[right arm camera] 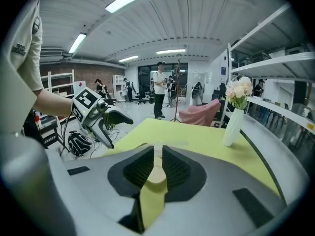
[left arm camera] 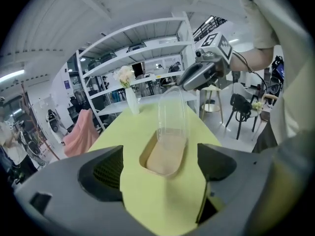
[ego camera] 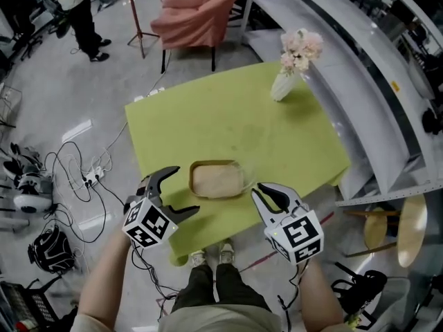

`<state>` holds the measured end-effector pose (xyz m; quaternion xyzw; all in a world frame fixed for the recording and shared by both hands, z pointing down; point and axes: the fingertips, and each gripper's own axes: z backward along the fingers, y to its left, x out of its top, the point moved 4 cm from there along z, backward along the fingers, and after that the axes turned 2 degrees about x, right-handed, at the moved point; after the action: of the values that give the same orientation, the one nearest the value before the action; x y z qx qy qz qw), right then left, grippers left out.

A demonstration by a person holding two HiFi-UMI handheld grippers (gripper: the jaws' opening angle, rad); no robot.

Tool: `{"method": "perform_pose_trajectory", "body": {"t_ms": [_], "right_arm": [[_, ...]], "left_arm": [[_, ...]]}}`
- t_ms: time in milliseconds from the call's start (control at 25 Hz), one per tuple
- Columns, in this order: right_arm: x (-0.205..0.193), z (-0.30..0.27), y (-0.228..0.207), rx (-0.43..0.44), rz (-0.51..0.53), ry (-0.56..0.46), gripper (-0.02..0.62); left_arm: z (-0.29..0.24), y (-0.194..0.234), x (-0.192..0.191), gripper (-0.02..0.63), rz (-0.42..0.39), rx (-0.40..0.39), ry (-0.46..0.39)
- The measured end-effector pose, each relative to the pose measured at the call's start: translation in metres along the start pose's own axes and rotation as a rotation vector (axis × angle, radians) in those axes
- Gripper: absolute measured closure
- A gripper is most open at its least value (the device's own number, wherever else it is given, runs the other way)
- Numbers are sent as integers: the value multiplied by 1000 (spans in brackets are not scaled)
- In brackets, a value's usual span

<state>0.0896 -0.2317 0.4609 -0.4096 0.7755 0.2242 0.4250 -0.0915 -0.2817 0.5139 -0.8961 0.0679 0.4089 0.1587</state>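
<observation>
Pinching a clear lid [left arm camera: 171,113] at the tray [left arm camera: 143,160], right claw [right arm camera: 158,151] (lid plainest in left gripper view), left claw [left arm camera: 160,152] spread.

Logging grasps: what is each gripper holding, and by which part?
Right gripper pinches the clear lid by its raised free edge; left gripper holds nothing.

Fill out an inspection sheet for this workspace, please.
Surface: green table, no spills seen.
Job's things: shallow wooden tray near the front edge; clear lid raised upright at its right end.
Clutter: vase of flowers at the far right corner.
Grippers: left gripper open, empty, left of the tray; right gripper shut on the lid's top.
Cables: loose cables and a power strip on the floor, left.
Surroundings: pink armchair, white shelving, stool, a person standing far off.
</observation>
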Motion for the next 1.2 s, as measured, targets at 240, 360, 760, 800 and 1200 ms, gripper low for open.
{"method": "perform_pose_trajectory", "body": {"t_ms": [240, 360, 760, 800, 1200], "right_arm": [[32, 30, 6, -35, 24, -56, 537], [58, 47, 6, -47, 24, -122, 538], [142, 117, 28, -81, 100, -325, 540], [150, 124, 31, -83, 110, -349, 540], [205, 202, 56, -95, 191, -539, 540]], "left_arm": [[45, -5, 29, 132, 12, 70, -61], [72, -1, 48, 132, 16, 130, -105], [167, 8, 115, 137, 36, 303, -271], [177, 10, 124, 142, 30, 323, -291], [267, 4, 192, 272, 105, 460, -494]]}}
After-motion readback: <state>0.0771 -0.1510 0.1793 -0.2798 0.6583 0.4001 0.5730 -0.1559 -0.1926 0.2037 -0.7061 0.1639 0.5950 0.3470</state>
